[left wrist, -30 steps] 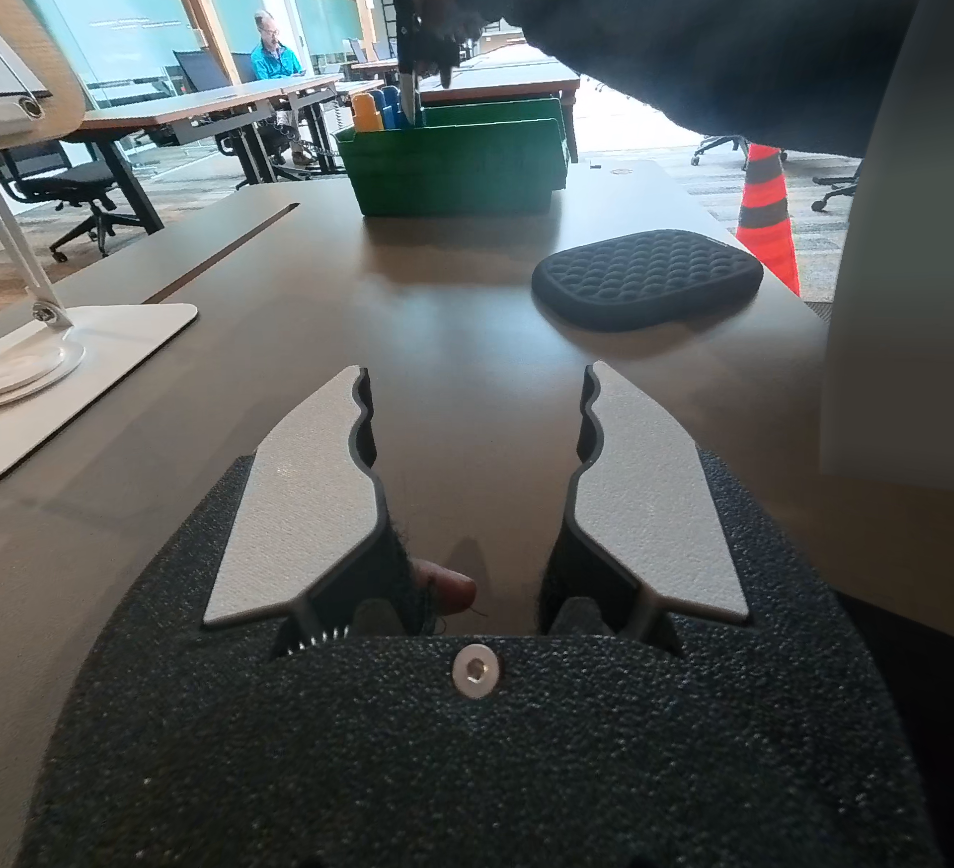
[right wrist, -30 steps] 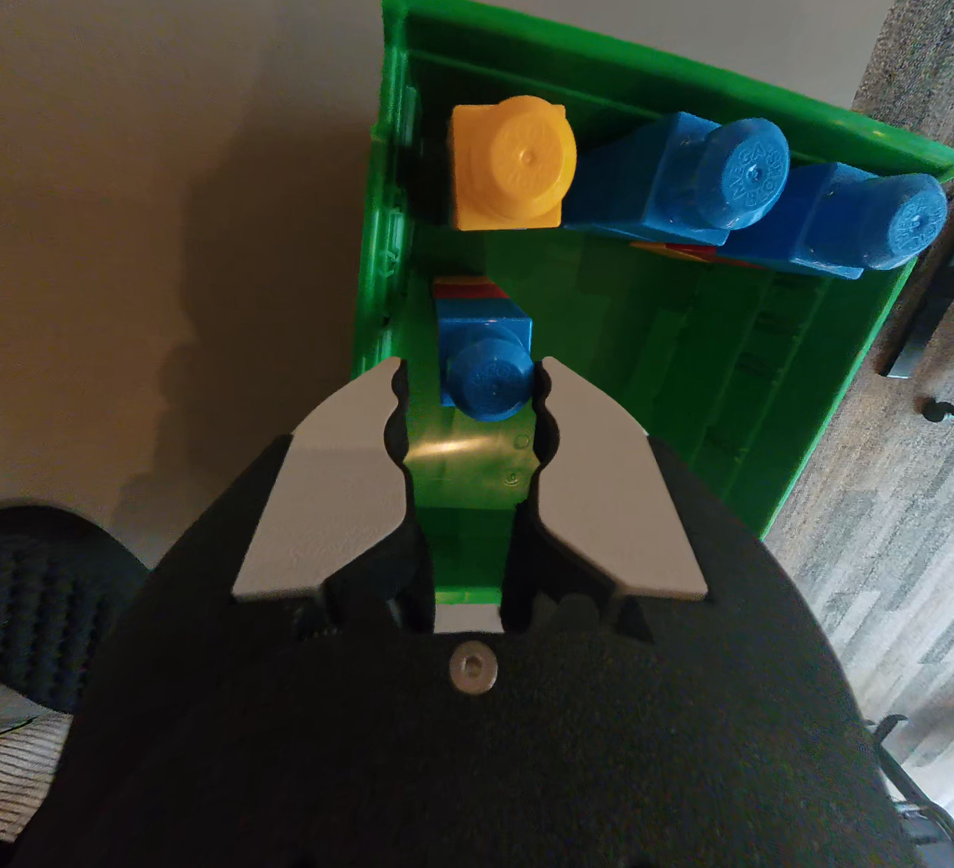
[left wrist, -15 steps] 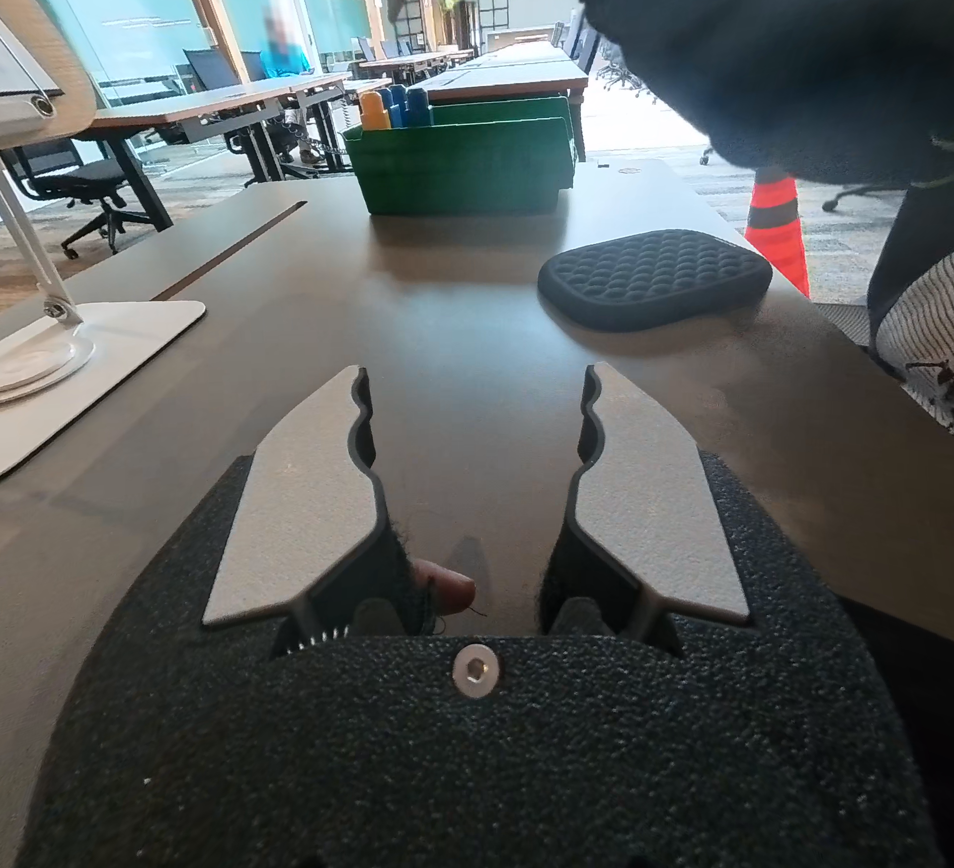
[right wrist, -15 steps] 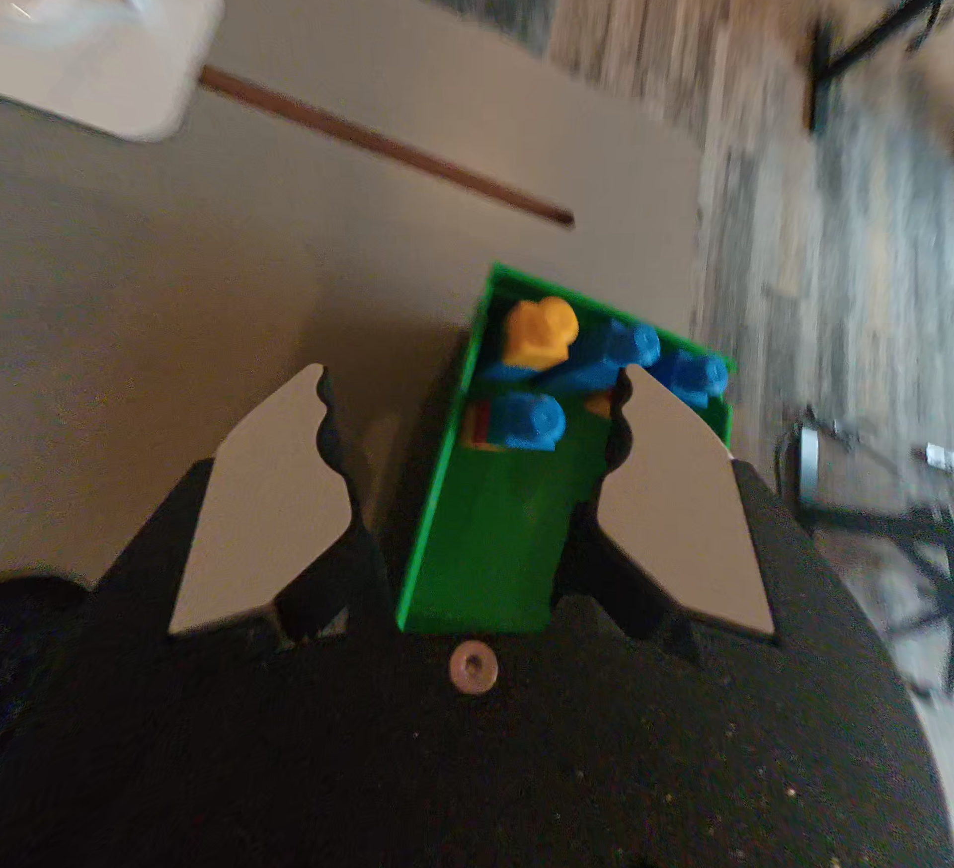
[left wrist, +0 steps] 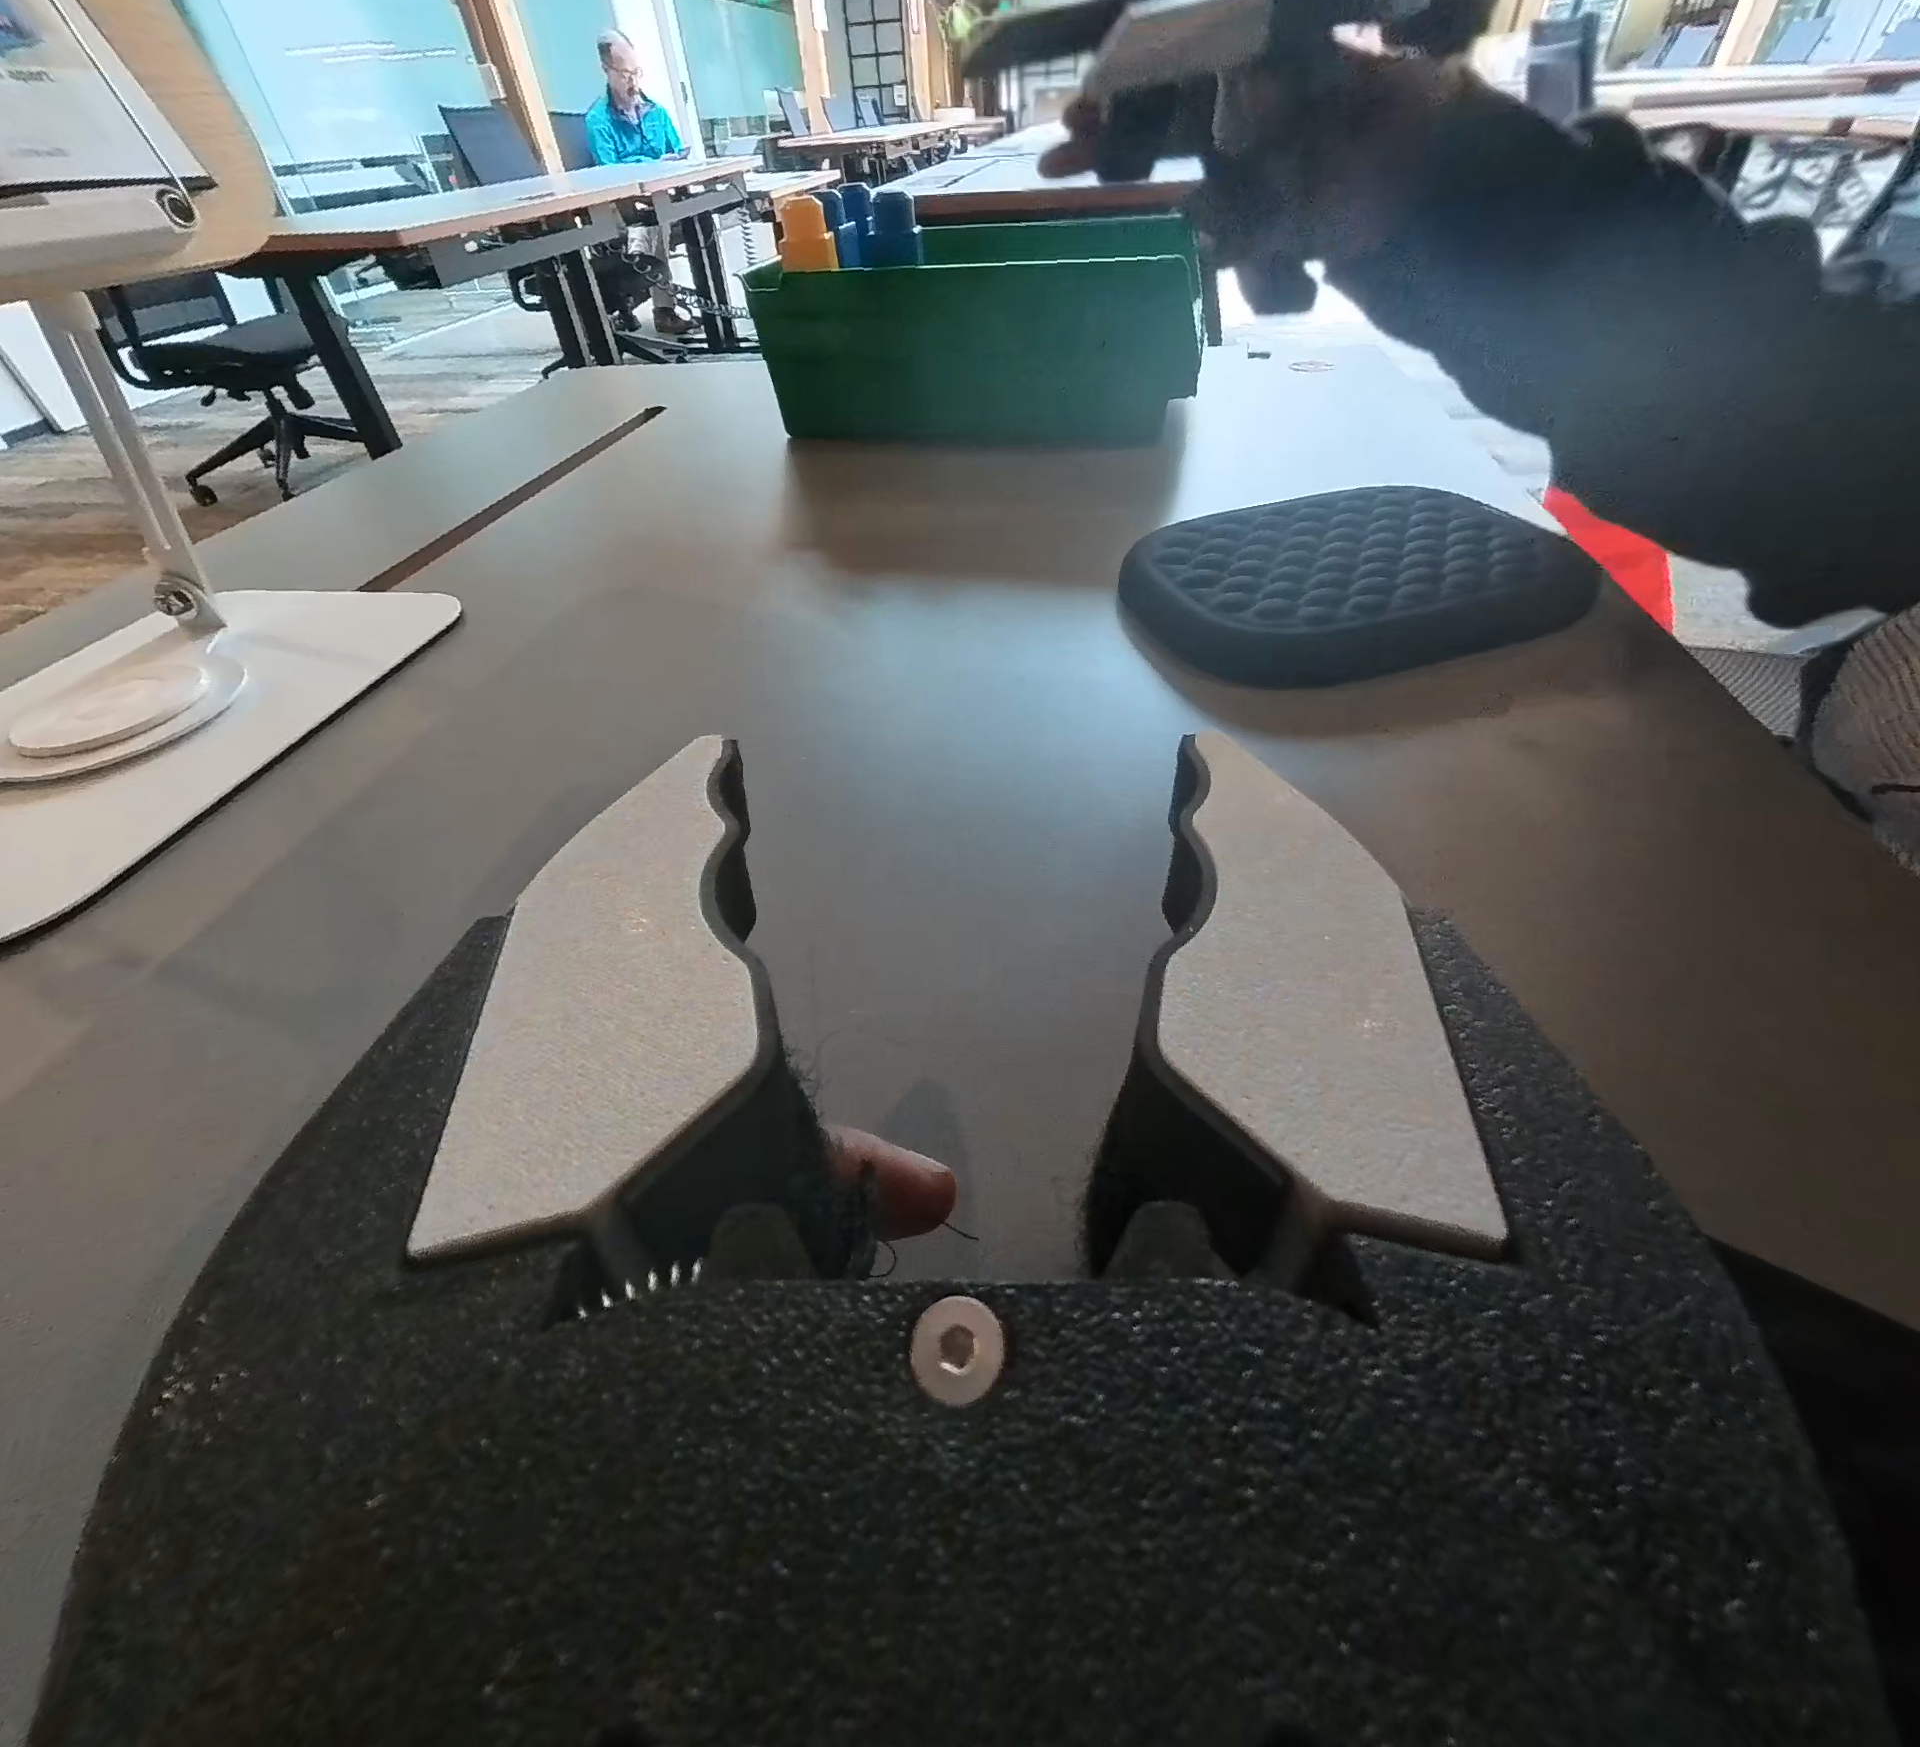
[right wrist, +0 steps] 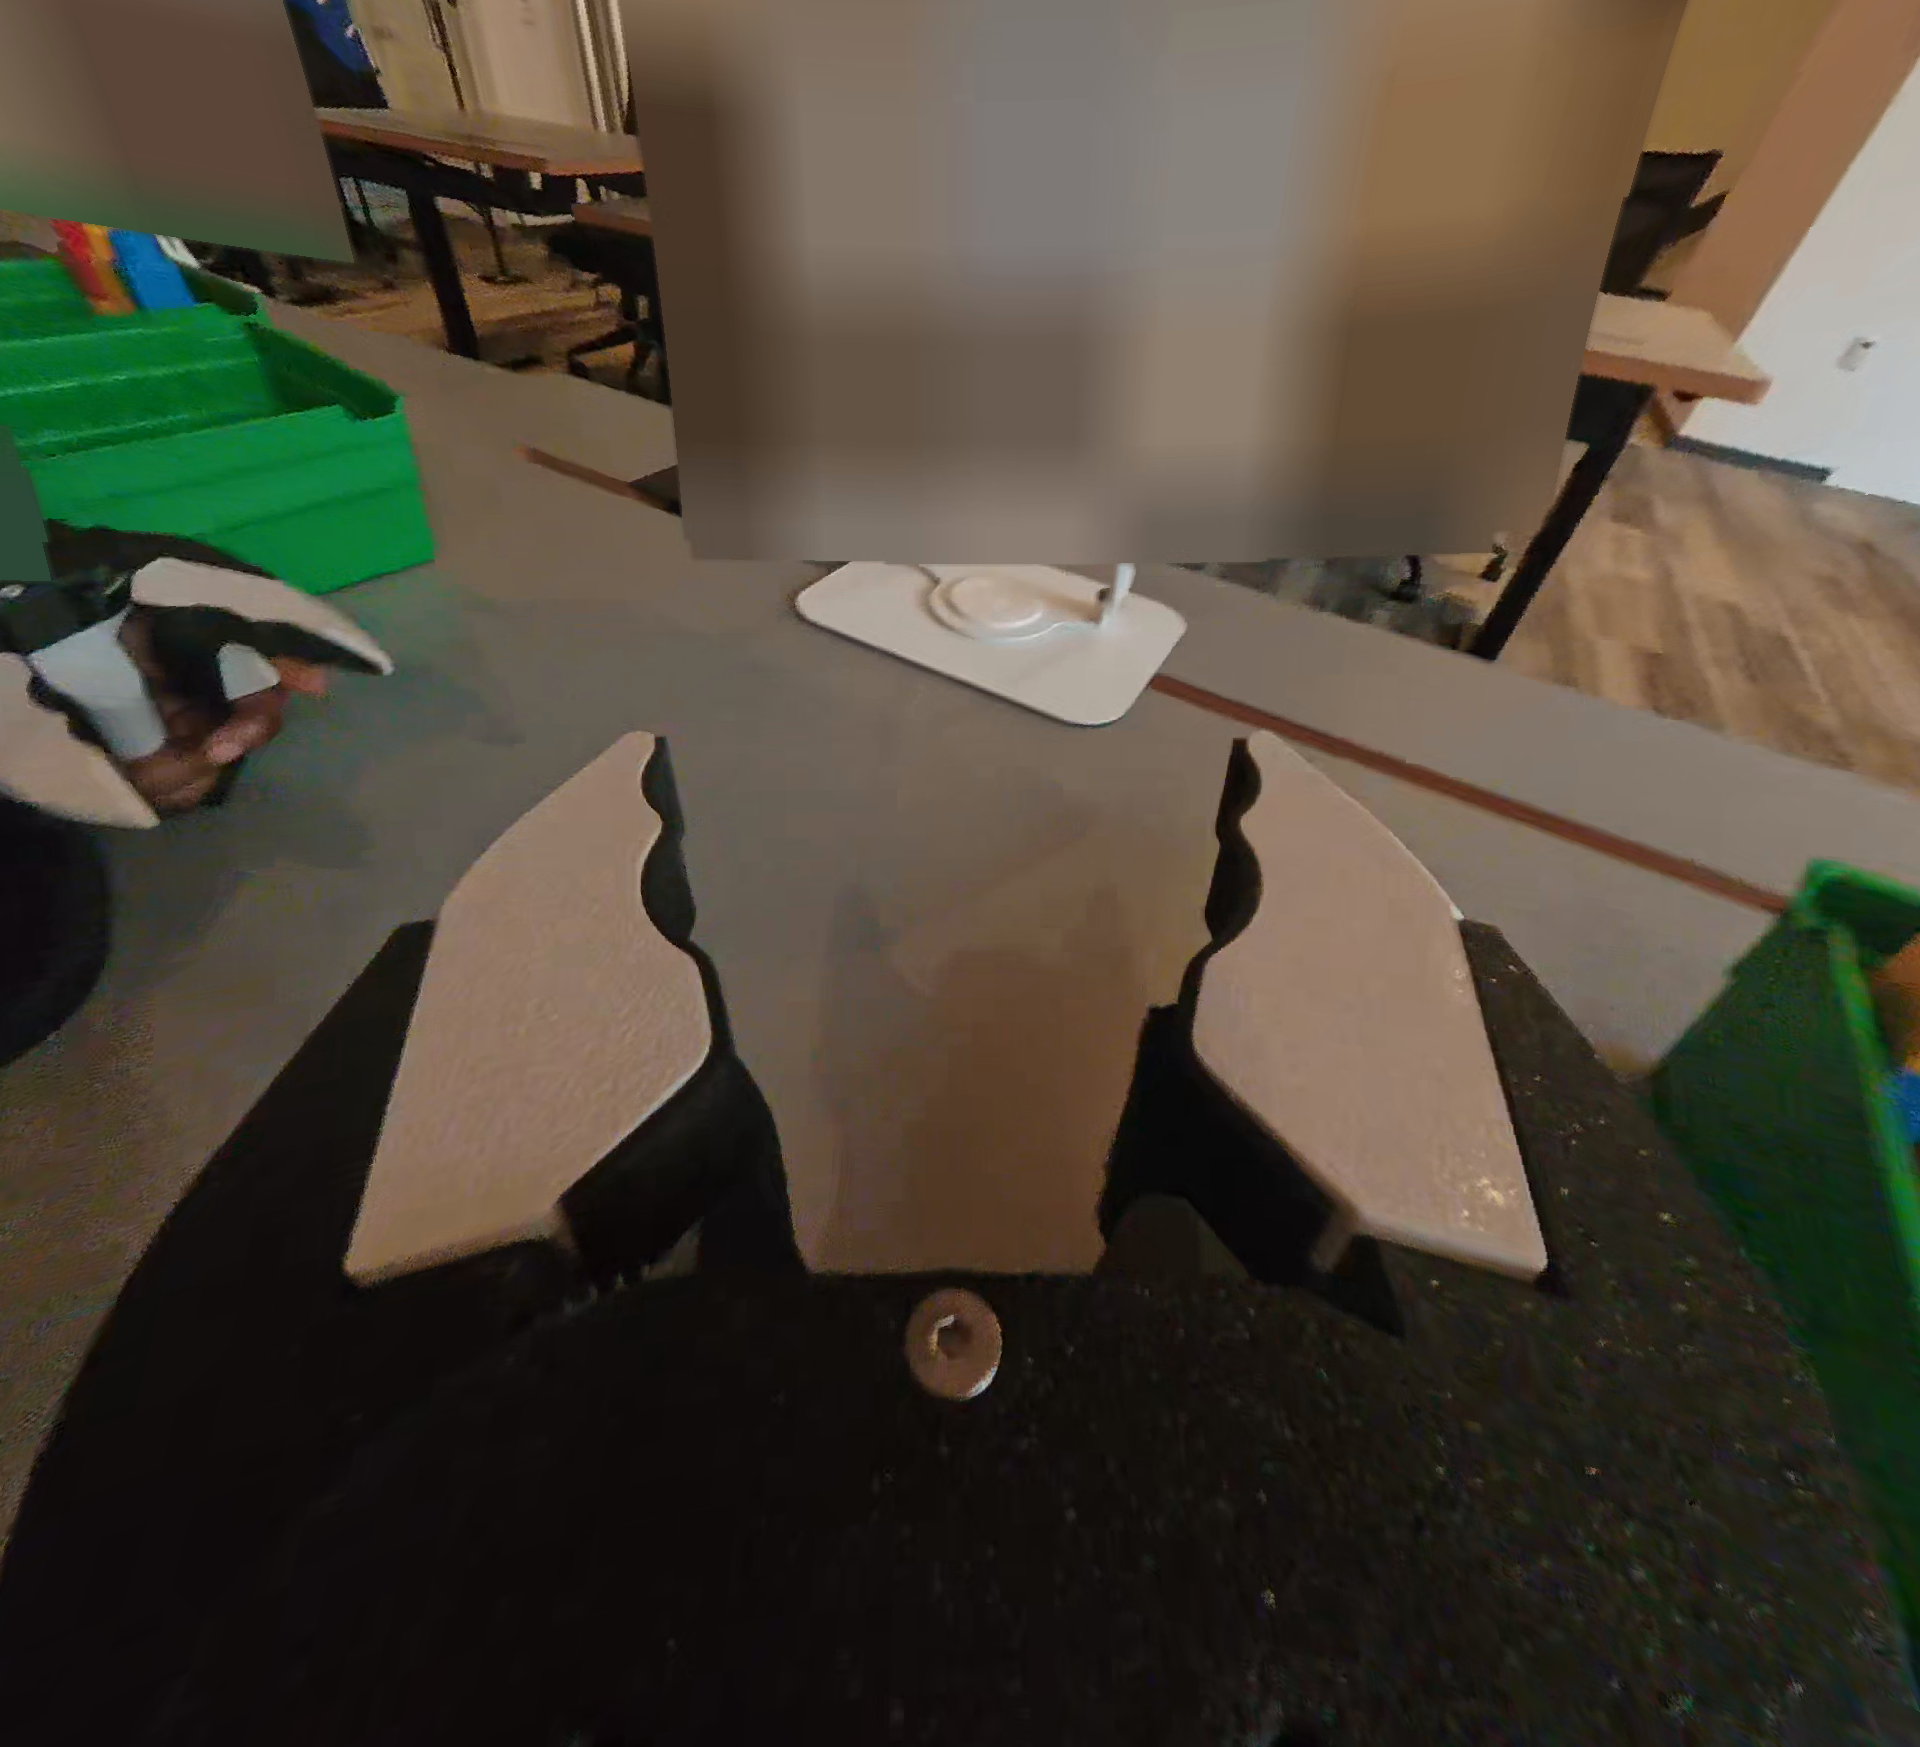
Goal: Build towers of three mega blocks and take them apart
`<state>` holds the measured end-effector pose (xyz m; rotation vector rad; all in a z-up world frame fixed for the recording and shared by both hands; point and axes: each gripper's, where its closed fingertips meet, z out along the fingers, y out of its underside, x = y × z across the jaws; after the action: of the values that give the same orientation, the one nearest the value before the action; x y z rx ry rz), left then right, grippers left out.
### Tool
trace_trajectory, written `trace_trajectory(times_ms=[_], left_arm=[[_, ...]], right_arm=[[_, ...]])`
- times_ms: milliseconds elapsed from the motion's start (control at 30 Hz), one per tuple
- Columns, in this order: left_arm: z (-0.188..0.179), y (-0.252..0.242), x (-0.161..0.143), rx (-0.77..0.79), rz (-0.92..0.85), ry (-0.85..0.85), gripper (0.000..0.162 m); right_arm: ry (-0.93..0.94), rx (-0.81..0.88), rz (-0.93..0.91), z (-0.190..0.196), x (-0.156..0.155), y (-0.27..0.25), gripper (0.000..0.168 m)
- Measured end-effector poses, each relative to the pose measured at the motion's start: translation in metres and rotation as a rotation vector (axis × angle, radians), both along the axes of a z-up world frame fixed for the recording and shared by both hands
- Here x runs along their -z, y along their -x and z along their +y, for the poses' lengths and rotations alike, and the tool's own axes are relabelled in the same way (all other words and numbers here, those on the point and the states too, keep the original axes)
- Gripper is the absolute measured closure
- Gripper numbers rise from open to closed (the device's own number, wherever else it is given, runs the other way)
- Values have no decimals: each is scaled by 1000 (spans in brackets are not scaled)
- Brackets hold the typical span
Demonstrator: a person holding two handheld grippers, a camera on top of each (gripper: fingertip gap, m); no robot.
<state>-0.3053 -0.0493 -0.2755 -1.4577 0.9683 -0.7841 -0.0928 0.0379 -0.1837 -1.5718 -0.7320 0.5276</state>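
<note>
We hold both grippers spread and empty: the left gripper [left wrist: 956,876] rests low over the table [left wrist: 935,637], the right gripper [right wrist: 940,856] is raised nearer the green bin [left wrist: 977,347]. The blocks [left wrist: 850,227] stand upright in that bin's far left corner, straight ahead of the left gripper and well apart from it. A second green bin [right wrist: 223,440] with coloured blocks [right wrist: 125,269] shows in the right wrist view.

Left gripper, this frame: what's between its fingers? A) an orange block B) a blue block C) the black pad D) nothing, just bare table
D. The left gripper is open with only bare table between its fingers; the orange block stands in the green bin farther back, and the black pad lies off to the right.
</note>
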Motion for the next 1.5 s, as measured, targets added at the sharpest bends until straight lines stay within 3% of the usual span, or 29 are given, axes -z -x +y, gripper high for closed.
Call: trace_trajectory(times_ms=[333,700,967,1100,1233,1333,1500], left_arm=[[2,2,-1,-13,-9,5,85],[3,2,-4,-60,15,-32,84],[-20,12,-77,-178,114,-57,84],[-32,66,-117,-327,206,-56,87],[-23,163,-131,-581,383,21,90],[-11,240,-106,-731,546,196,86],[12,328,-33,-825,778,447,93]], right_arm=[[-1,-82,132,-33,63,40,79],[-42,-110,126,-40,66,43,88],[-46,-133,89,-43,69,48,89],[-53,-138,79,-44,69,49,90],[-57,-145,68,-46,69,51,90],[-62,-148,63,-46,69,51,89],[-74,-151,64,-48,68,51,89]])
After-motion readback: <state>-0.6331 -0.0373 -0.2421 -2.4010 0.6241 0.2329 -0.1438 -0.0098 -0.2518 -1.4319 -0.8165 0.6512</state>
